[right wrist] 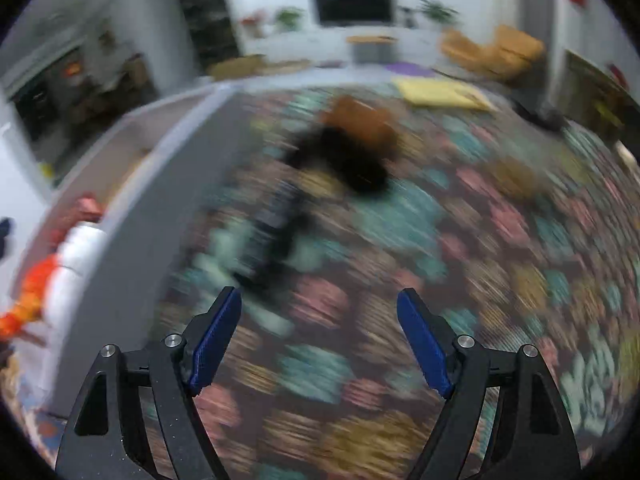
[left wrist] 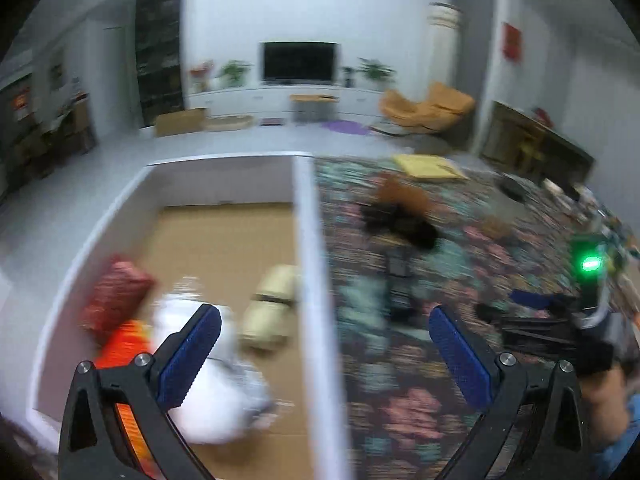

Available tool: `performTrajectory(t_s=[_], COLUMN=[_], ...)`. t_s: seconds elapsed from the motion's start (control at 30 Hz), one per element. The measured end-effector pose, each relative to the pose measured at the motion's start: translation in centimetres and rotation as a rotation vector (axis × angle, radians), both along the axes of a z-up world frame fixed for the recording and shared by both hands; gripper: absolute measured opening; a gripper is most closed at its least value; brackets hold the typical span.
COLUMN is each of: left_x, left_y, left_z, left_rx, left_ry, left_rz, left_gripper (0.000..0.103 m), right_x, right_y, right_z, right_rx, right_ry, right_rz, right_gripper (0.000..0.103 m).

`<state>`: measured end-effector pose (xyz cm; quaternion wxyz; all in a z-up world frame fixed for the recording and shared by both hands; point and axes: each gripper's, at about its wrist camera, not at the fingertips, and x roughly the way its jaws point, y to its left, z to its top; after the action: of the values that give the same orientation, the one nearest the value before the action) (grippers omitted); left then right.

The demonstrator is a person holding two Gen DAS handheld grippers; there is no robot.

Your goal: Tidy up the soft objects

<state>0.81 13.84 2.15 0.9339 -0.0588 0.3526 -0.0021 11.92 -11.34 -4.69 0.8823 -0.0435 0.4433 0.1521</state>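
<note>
No legible writing; blurred white box (left wrist: 308, 280), floral rug (right wrist: 400, 280).

A matt cardboard floor (left wrist: 224, 240) lines the smooth white-walled box (left wrist: 308, 280), the flowered cloth (left wrist: 400, 360) at three o'clock of it looks woven, and the ribbed blue pads (left wrist: 460, 352) sit on matt black plastic.
</note>
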Motion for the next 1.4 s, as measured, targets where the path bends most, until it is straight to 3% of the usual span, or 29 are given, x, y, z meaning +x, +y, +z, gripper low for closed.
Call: performTrajectory(t_s=[0.13,0.33,0.5,1.07,1.27,1.33,1.4], left_x=[0.8,1.9,1.7,3.5,6.5,6.4,7.7], left_y=[-5.5,-9.3,-9.5,-10.3,-10.7,-11.3,-11.5], left_z=[-1.0,-3.9,-5.4,-9.0,-14.9,-14.7,-14.8], left_rx=[0.042,0.090,0.110,0.112,0.055,0.110,0.097], left_ry=[0.016,0.072,0.098,0.149,0.284,0.173,0.197], left_rz=[-0.067,-0.082,-0.079,-0.068,-0.107,-0.115,-0.123], left_gripper=[0.103,0.103,0.103,0.103,0.103,0.103,0.103], right_x=[-0.8,-1.5,-2.0,-1.4,-1.3,-1.3,-1.2], right_y=[-3.5,-4.2,-4.4,-6.1,-6.1,-6.1,-6.0], right_z=[-2.1,-4.2,-4.3,-5.1,-5.2,-5.2,-5.2], right_rx=[-0.020,-0.082,-0.099,-0.080,-0.080,-0.081,-0.086], right_ry=[-0.025,-0.062,-0.090,-0.037,-0.037,-0.037,-0.035], right_rz=[-0.098,-0.147,-0.158,-0.238,-0.241,-0.240,-0.236], right_gripper=[0.083,0.083,0.083,0.083,0.084,0.085,0.086])
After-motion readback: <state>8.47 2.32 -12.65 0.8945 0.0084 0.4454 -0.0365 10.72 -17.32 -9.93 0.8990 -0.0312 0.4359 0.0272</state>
